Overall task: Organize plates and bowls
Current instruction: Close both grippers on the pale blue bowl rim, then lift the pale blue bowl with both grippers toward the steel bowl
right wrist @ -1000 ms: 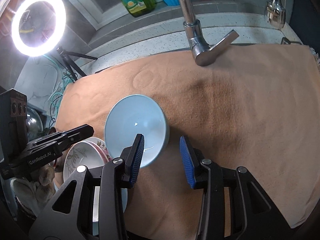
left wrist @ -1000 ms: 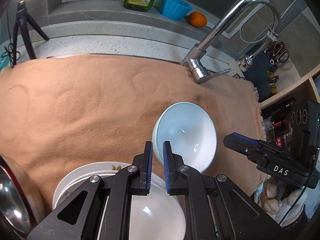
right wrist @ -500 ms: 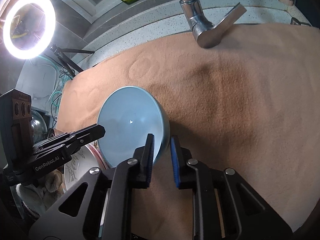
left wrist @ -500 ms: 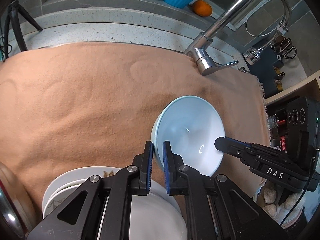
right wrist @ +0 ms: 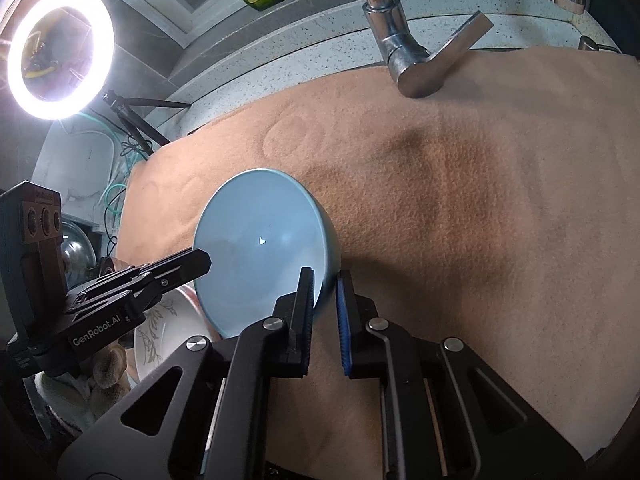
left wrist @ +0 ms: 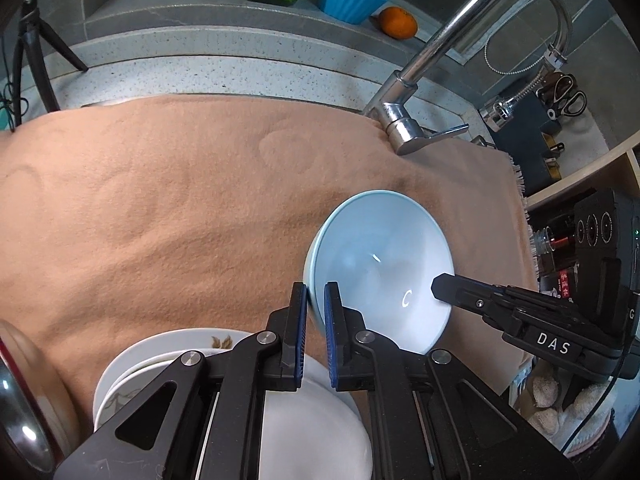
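In the left wrist view, the left gripper (left wrist: 315, 306) is pinching the near rim of the pale blue glazed ceramic bowl (left wrist: 380, 276), which is tilting over the tan fleece cloth (left wrist: 168, 200) just right of the stacked white plates (left wrist: 160, 354).

In the right wrist view, the right gripper (right wrist: 325, 294), its jaws having just been closing, is clamping the opposite rim of that bowl (right wrist: 260, 248). The bowl is looking stiff, slick and breakable, so the thin rim is probably serving as the best hold.

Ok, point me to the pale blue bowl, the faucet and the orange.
pale blue bowl (left wrist: 380, 264): left wrist view, on its inner surface.
faucet (left wrist: 404, 132): left wrist view, on the chrome base above the lever.
orange (left wrist: 398, 22): left wrist view, on the middle of the fruit on the ledge.
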Demonstrator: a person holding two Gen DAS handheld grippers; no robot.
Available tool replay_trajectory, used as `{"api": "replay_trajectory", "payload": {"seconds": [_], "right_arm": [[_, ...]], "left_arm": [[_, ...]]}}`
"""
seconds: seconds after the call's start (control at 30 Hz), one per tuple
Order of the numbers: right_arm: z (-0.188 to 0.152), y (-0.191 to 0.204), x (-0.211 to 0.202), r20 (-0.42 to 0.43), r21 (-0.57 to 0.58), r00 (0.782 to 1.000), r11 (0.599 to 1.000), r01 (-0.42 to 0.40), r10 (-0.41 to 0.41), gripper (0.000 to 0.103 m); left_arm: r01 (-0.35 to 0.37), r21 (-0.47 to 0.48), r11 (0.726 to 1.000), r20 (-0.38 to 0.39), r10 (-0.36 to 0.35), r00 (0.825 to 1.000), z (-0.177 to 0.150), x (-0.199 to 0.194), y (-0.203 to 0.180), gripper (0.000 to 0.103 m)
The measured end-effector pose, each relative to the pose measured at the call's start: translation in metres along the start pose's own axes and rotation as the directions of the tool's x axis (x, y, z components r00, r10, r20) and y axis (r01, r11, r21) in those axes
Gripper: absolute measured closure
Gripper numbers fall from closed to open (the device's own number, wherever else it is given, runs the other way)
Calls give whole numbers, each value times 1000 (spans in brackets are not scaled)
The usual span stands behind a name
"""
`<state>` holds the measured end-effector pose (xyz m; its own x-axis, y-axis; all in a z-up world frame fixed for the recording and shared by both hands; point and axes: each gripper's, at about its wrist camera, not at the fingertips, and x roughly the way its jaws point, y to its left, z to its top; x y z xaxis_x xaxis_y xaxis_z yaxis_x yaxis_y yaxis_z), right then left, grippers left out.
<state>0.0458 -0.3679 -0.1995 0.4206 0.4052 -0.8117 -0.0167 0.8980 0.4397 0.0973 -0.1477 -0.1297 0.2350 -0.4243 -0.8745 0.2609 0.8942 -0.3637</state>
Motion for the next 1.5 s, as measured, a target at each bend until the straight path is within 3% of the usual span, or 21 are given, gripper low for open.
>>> {"api": "replay_trajectory", "payload": {"seconds": [0.4,0.8,1.23,1.5], "right_arm": [[-12,57,-29,22,-85,999,996,-26,28,92],[-33,140,-28,1,-183,995,978,-98,100,92],[-52,231,9,-74,-280,985,945,-169,154,92],[-59,269,45,-132,-313,980,931,-186,151,91]], "left_arm": [[11,-11,1000,79,-10,997,-23,-59,23,96],[-6,-86,996,147,18,989,-59,-120,79,96],[-48,-223,974,193,93,977,-90,-164,156,96],[-73,-299,951,172,129,976,-104,-168,196,96]]}}
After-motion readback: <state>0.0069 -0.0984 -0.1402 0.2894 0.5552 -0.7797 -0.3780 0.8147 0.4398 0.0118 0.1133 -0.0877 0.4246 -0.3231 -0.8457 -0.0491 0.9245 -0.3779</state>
